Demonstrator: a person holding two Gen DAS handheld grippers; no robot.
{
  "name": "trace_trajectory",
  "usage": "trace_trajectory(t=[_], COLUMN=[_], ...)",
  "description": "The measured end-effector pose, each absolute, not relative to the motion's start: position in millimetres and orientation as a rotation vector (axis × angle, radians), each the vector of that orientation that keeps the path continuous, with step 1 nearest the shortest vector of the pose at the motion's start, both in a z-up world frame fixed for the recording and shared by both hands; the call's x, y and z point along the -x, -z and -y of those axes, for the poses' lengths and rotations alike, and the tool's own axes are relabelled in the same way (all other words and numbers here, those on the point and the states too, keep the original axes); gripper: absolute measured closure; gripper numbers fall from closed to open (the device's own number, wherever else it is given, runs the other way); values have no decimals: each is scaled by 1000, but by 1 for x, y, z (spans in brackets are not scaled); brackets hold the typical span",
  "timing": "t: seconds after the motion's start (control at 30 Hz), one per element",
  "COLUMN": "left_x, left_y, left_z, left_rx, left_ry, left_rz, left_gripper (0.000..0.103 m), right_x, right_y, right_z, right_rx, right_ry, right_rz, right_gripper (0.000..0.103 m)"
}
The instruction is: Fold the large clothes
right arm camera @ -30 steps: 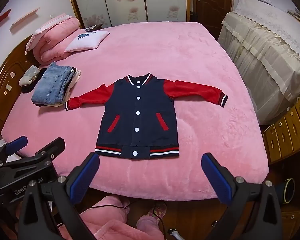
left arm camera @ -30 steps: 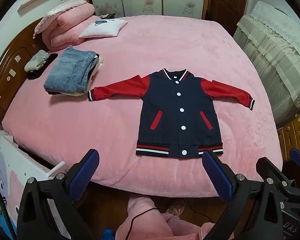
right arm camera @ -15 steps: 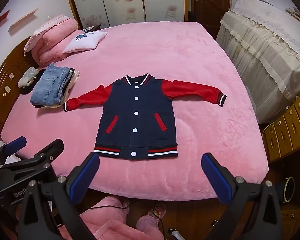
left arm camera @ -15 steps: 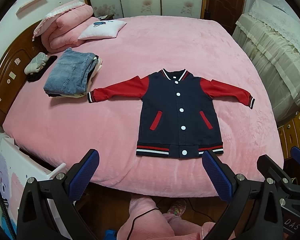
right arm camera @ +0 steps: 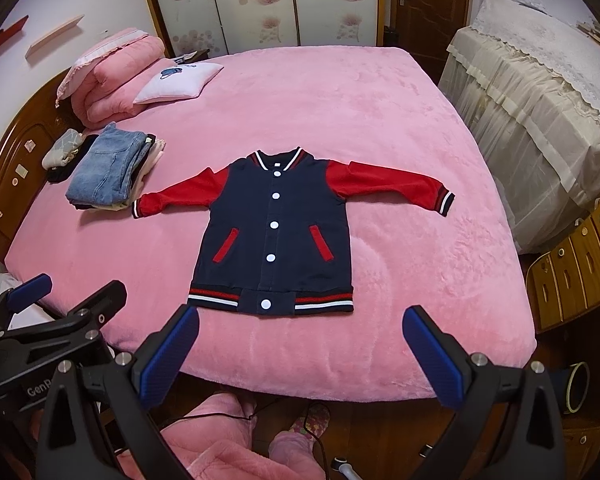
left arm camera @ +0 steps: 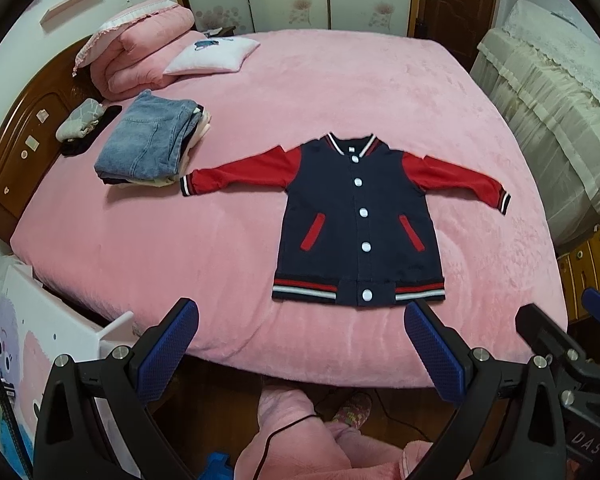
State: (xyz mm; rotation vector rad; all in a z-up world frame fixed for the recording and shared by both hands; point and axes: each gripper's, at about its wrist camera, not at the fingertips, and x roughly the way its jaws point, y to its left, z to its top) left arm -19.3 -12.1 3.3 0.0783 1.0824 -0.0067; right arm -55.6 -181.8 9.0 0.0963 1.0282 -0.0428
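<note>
A navy jacket [left arm camera: 356, 224] [right arm camera: 274, 232] with red sleeves and white buttons lies flat and face up on the pink bed [left arm camera: 180, 248] [right arm camera: 400, 128], both sleeves spread out sideways. Its striped hem is near the bed's front edge. My left gripper [left arm camera: 300, 350] hangs open above the front edge, short of the hem, with nothing between its blue pads. My right gripper [right arm camera: 300, 354] is open too, just in front of the hem, holding nothing. Each gripper shows at the edge of the other's view.
A folded stack with jeans [left arm camera: 148, 140] [right arm camera: 108, 168] on top lies left of the jacket's left cuff. A pink quilt [left arm camera: 140, 56] and white pillow [left arm camera: 212, 56] sit near the headboard. A covered piece of furniture [right arm camera: 540, 112] and wooden drawers [right arm camera: 580, 256] stand right of the bed.
Both views have shifted slightly, and the jacket sits a little farther up in the right wrist view. The jacket itself has not moved, and both grippers stay open.
</note>
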Motion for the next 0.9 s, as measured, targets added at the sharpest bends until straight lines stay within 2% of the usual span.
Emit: trace_trajectory(t=[0.6,0.8,0.9], left_x=[17,-1,-18], left_y=[2,24,51], left_z=[-2,-21,-41], left_rx=[-49,-4,55], left_ry=[-15,45,53], left_rz=[-1136,-1217,-1321], left_gripper=[1,1,1], right_x=[47,26,14], right_y=[3,17,32], right_z=[191,171,149], right_rx=[-214,-195,-121], right_ry=[48,50,45], right_rz=[-1053,-1063,-1071], right_gripper=[1,1,1])
